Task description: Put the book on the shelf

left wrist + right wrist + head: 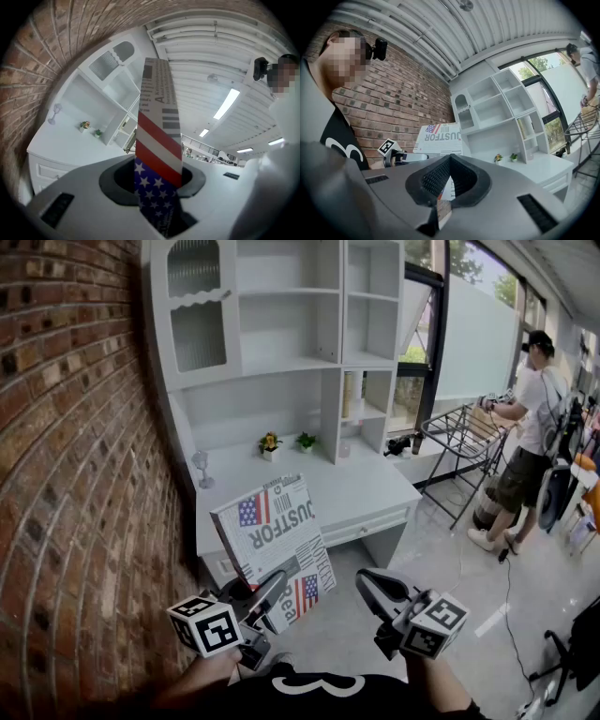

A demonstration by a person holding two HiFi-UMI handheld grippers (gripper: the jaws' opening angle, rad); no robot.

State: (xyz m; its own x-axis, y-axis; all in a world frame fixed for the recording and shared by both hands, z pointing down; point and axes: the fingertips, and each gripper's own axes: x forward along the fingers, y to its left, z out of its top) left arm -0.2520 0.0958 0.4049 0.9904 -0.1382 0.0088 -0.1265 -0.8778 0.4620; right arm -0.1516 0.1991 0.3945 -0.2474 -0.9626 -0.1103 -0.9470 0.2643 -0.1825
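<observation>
The book (272, 531) has a white cover with newspaper print and a US flag. It is held up tilted in the air, in front of the white desk (361, 488) and below the white shelf unit (281, 334). My left gripper (267, 601) is shut on its lower corner. In the left gripper view the book's spine (159, 140) stands up between the jaws of the left gripper (158, 180). My right gripper (370, 582) hangs to the right of the book, apart from it, shut and empty. The right gripper view shows the right gripper (450, 161), the book (438, 138) and the left gripper (396, 157).
A brick wall (66, 456) runs along the left. On the desk stand two small potted plants (270, 444) and a glass goblet (202, 465). A person (525, 446) stands at the far right beside a metal rack (459, 442) near the window.
</observation>
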